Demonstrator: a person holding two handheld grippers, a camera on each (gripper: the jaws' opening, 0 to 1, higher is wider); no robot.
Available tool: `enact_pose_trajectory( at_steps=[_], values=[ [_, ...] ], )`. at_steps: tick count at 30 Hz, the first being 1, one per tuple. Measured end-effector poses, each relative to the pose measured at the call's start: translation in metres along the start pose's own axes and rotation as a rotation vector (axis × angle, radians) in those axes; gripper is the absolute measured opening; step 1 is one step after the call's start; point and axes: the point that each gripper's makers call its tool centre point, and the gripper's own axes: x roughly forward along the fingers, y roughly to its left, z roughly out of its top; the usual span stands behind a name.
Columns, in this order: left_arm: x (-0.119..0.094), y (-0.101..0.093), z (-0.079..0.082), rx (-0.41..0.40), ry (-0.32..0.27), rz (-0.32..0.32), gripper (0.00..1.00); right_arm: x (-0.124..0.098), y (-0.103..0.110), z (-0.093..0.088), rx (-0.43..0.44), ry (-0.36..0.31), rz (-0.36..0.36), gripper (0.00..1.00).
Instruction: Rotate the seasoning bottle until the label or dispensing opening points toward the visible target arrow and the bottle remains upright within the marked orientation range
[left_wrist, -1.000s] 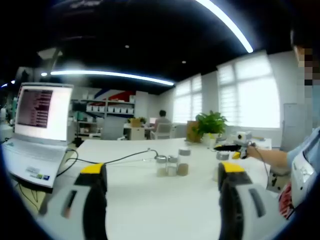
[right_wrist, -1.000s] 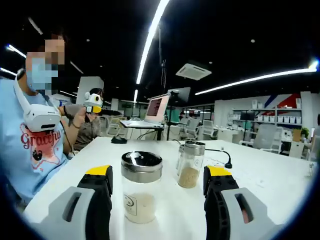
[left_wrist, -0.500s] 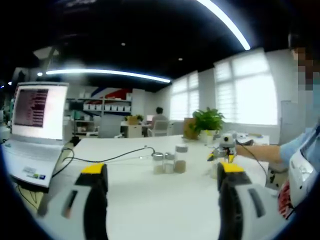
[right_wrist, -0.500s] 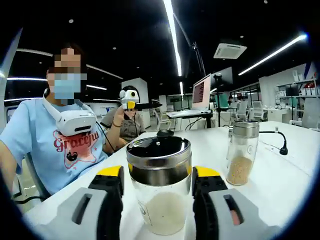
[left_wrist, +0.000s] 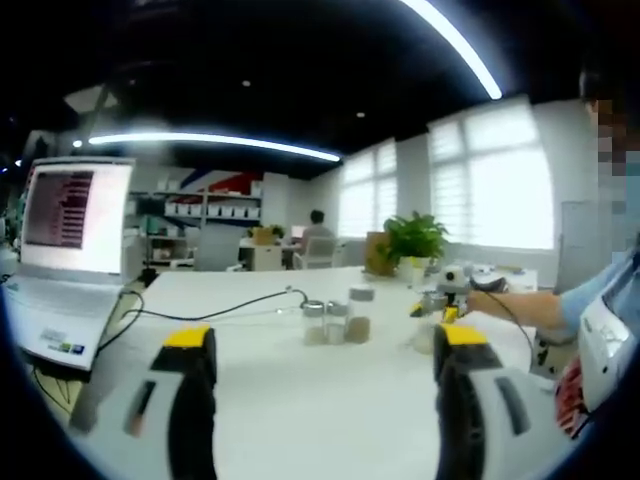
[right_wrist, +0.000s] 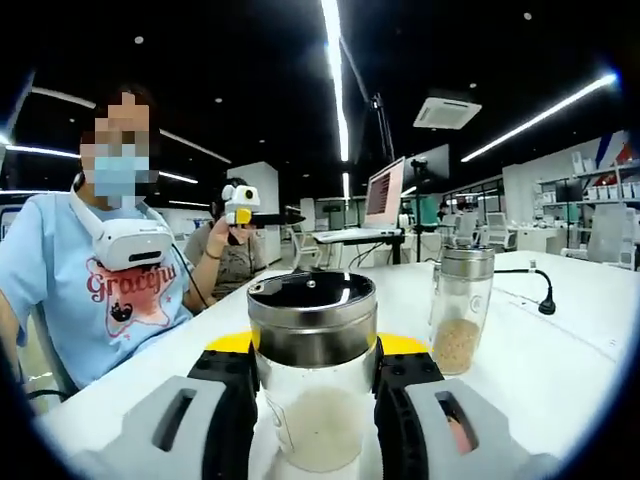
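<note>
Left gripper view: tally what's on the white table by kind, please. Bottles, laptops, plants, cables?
Seasoning bottles: 4 (three clustered, one blurred at the right tongs)
Laptop: 1
Potted plant: 1
Black cable: 1
Total: 7

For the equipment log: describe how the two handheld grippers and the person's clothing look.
The left gripper has two grey jaws with black inner faces and yellow tips. The right gripper matches: grey jaw bodies with slot cut-outs, black inner faces, yellow at the tips. The person wears a light blue T-shirt with red lettering and a white headset hung round the neck.
</note>
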Motion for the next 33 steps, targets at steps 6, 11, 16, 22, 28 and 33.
enact_pose_trajectory(
  at_steps=[6,11,16,22,28,33],
  values=[
    [-0.001,0.003,0.0,-0.007,-0.002,0.011,0.95,-0.005,-0.007,0.001,-0.019,0.012,-0.143,0.43],
    [0.0,0.001,-0.001,-0.011,0.002,0.013,0.95,-0.005,-0.008,0.001,-0.014,0.029,-0.25,0.43],
    [0.001,-0.001,-0.003,-0.015,0.01,0.005,0.94,-0.005,-0.01,0.0,-0.011,0.048,-0.324,0.43],
    [0.001,-0.003,-0.002,-0.028,0.006,-0.01,0.94,-0.007,-0.014,0.001,0.003,0.041,-0.417,0.43],
    [0.0,-0.001,-0.002,-0.026,0.006,-0.006,0.94,-0.007,-0.017,0.001,0.008,0.063,-0.45,0.43],
    [-0.001,0.0,0.0,-0.027,-0.002,-0.002,0.93,-0.008,-0.019,0.001,0.026,0.06,-0.479,0.43]
  ],
)
